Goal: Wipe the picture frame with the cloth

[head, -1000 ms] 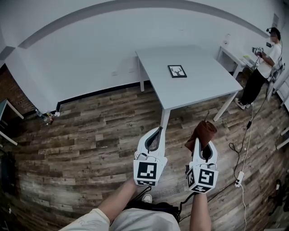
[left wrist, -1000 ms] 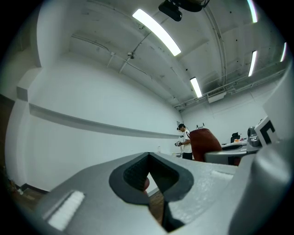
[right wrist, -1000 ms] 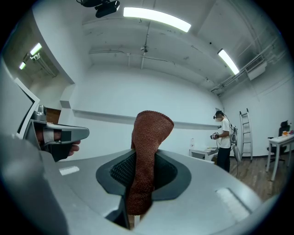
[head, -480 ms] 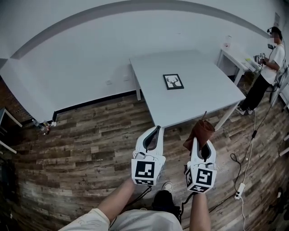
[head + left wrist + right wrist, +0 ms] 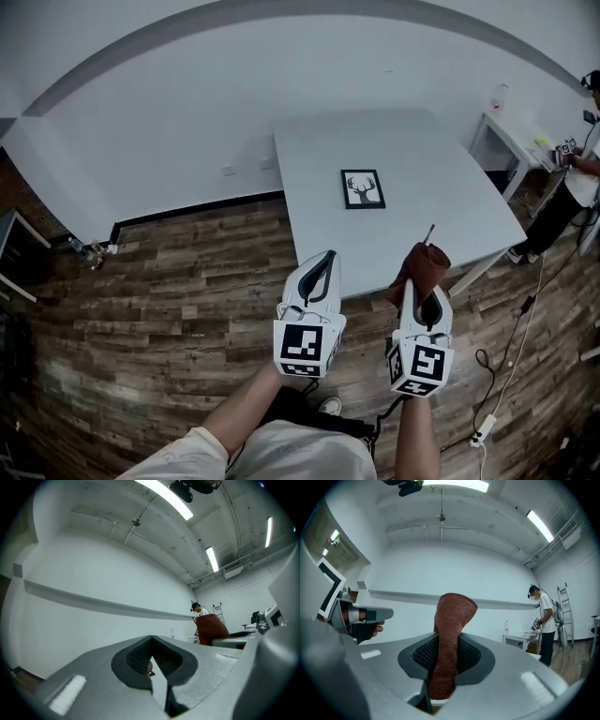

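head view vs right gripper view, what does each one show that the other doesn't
Only the head view shows the picture frame lying on the white table, and the wooden floor. Only the right gripper view shows the ceiling lights and, close up, the jaws pinching the brown cloth. Both show that cloth held in the right gripper, the left gripper and a person standing off to the right.

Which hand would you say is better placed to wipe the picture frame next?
Right. The right tongs are shut on the brown cloth; the left tongs are shut and empty. The picture frame lies flat on the table, ahead of both.
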Demonstrator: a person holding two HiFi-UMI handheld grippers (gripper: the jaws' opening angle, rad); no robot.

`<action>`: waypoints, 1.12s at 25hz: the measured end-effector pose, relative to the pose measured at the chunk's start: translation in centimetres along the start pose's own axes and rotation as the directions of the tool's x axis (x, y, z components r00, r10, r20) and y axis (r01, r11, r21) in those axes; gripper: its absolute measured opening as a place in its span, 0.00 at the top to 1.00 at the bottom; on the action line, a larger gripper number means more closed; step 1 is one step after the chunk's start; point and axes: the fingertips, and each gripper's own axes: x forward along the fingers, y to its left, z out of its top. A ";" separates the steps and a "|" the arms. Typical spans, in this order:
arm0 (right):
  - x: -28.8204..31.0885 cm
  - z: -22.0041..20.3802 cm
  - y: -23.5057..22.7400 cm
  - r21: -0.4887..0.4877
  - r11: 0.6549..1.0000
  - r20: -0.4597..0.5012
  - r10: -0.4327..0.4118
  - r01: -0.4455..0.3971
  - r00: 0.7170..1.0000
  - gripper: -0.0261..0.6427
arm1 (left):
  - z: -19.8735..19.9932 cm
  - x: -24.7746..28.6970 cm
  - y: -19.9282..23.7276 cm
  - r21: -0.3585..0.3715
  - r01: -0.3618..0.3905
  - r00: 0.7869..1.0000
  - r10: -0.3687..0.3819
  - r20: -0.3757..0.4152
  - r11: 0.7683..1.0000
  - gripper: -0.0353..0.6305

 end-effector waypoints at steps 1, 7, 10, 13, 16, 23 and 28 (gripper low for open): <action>1.0 -0.1 -0.2 0.002 1.000 -0.003 0.005 -0.005 1.000 0.80 | -0.3 0.9 0.3 0.001 -0.003 1.000 0.003 -0.004 1.000 0.95; 8.4 -1.3 -1.2 -0.011 1.000 -0.027 0.013 -0.014 1.000 0.80 | -2.2 7.7 2.5 -0.018 0.000 1.000 -0.001 -0.018 1.000 0.95; 12.7 -2.0 -1.3 -0.020 1.000 -0.038 0.006 -0.007 0.999 0.80 | -3.1 11.5 4.7 -0.018 0.003 1.000 -0.004 -0.012 1.000 0.95; 17.1 -2.6 -1.5 -0.015 1.000 -0.051 -0.008 0.007 0.999 0.80 | -4.0 15.3 6.7 -0.012 0.007 1.000 -0.007 -0.009 1.000 0.95; 21.0 -2.7 -1.0 -0.025 1.000 -0.063 -0.010 0.008 0.998 0.80 | -4.6 18.4 9.1 -0.032 0.007 1.000 -0.007 -0.017 0.999 0.95; 26.7 -3.3 -1.0 -0.039 0.999 -0.086 0.017 -0.020 0.996 0.80 | -5.4 23.6 11.4 -0.038 -0.010 1.000 0.009 -0.029 0.999 0.95; 29.5 -4.7 -1.9 -0.037 0.998 -0.113 0.036 -0.040 0.993 0.80 | -7.1 26.2 12.1 -0.031 -0.032 0.998 0.030 -0.052 0.999 0.95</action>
